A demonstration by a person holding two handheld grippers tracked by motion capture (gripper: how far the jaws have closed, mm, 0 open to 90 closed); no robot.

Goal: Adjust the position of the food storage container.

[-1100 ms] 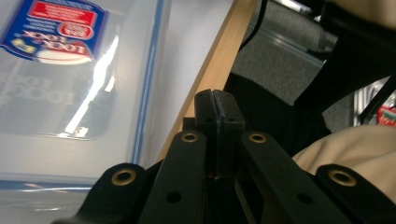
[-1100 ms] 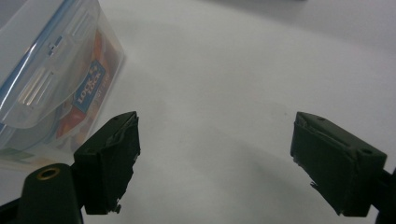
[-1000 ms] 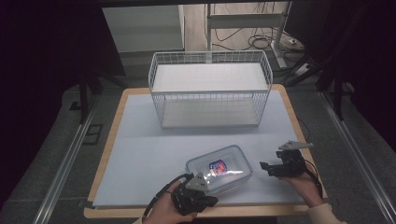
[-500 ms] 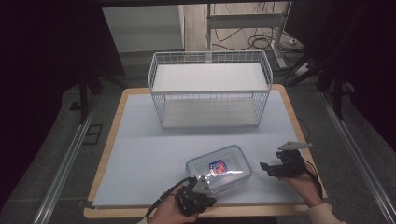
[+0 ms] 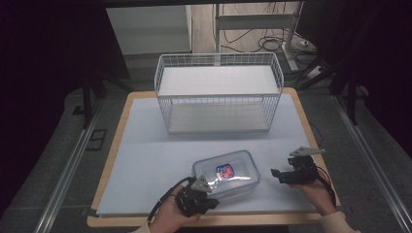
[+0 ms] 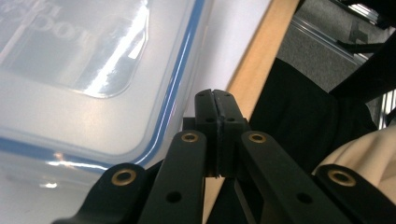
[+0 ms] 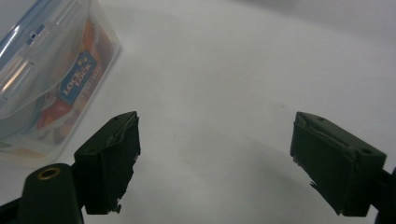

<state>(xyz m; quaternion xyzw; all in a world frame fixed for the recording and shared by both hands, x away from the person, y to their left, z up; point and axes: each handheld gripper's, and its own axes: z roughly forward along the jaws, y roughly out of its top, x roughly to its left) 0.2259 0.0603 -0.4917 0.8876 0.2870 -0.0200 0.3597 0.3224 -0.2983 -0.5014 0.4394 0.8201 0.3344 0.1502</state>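
Pressing together along their whole length, the jaws of our left gripper [image 6: 215, 100] are clenched with nothing between them, as the left gripper view shows. Just beside those closed jaws, on their left in that view, sits the rounded corner of a clear plastic container [image 6: 88, 74] with a blue seal line running round its lid. Whether the jaws touch the box we cannot tell. Beyond the tips runs the wooden edge of the table [image 6: 254, 60], and past it a dark floor.

From the high view, the left gripper [image 5: 197, 196] lies at the container's [image 5: 226, 173] near left corner, held in our left hand [image 5: 170, 218], with its cable looping off to the left.

Our right gripper [image 7: 215, 158] has its jaws spread wide apart, released, gripping nothing; bare white mat [image 7: 224, 70] lies between and ahead of them. The container [image 7: 44, 79] stands off to the left of the left jaw, apart from it, its printed label and coloured contents visible through the wall.

In the high view the right gripper [image 5: 286, 174] points towards the container's right end, near it but not touching, held in our right hand [image 5: 316, 191]. Farther out, well beyond both grippers, a white wire basket [image 5: 218, 94] stands at the far side of the mat.
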